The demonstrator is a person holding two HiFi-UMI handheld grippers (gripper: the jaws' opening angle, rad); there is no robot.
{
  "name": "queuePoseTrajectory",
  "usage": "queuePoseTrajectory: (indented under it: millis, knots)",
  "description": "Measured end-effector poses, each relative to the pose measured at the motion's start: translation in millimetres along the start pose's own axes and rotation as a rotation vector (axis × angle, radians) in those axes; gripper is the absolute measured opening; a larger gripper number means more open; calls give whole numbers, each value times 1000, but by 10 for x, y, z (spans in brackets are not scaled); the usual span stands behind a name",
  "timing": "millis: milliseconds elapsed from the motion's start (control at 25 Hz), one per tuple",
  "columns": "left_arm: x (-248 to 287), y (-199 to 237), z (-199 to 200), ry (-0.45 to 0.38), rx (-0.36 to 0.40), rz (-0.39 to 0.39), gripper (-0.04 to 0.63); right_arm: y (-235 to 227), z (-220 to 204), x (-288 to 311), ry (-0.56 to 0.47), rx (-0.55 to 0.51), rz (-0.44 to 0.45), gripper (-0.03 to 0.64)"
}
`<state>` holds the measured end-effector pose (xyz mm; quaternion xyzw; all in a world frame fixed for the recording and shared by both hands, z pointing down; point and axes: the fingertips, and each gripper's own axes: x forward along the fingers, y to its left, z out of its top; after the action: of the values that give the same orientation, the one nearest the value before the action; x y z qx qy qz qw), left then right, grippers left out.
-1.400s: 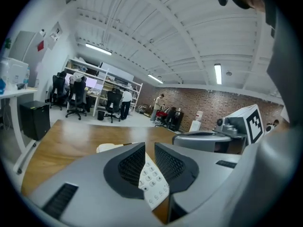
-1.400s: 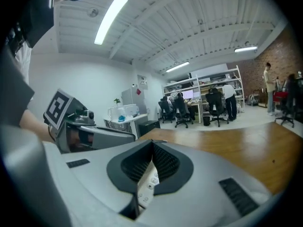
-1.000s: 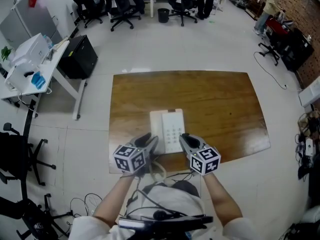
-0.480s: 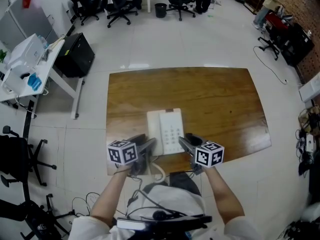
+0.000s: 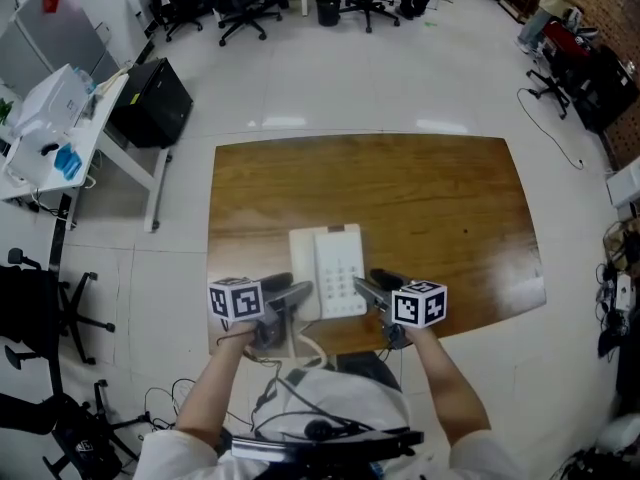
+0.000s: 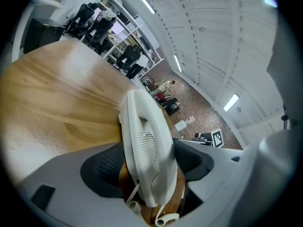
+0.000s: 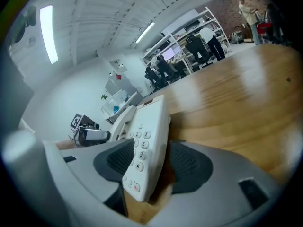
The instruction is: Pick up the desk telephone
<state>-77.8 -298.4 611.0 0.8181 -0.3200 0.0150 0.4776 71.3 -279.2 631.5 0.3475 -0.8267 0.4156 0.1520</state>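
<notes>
Desk telephone (image 5: 335,268), white, at the near edge of the brown table (image 5: 440,198); left gripper (image 5: 290,293) closed on its left side, right gripper (image 5: 365,286) closed over its right edge with pads above and below, and whether the base is clear of the wood cannot be told. Risks, as judged: tilt or slip if the two sides rise unevenly, handset (image 6: 147,145) parting from its cradle if the left hold bears on it alone, coiled cord (image 5: 310,346) hanging off the near edge and snagging. Long axis runs straight away from the person, buttons upward, far end pointing toward the table's middle.
</notes>
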Motion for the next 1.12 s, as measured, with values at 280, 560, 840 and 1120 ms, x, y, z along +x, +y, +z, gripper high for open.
queuePoseTrajectory:
  millis: [280,560,840,1120]
  knots:
    - [86,20,-27,34,-67,-60,357,-11,44,110,41,90,111,291]
    - [143,47,-20,53,-105,-59,370,27,-22,218,159,92,156,291]
    - [184,51,-26,62,-138,-48,379,48,-70,301,229,147,170,241]
    - [173,67,-18,48,-143,-37,376,60,-85,329,230,102,153,232]
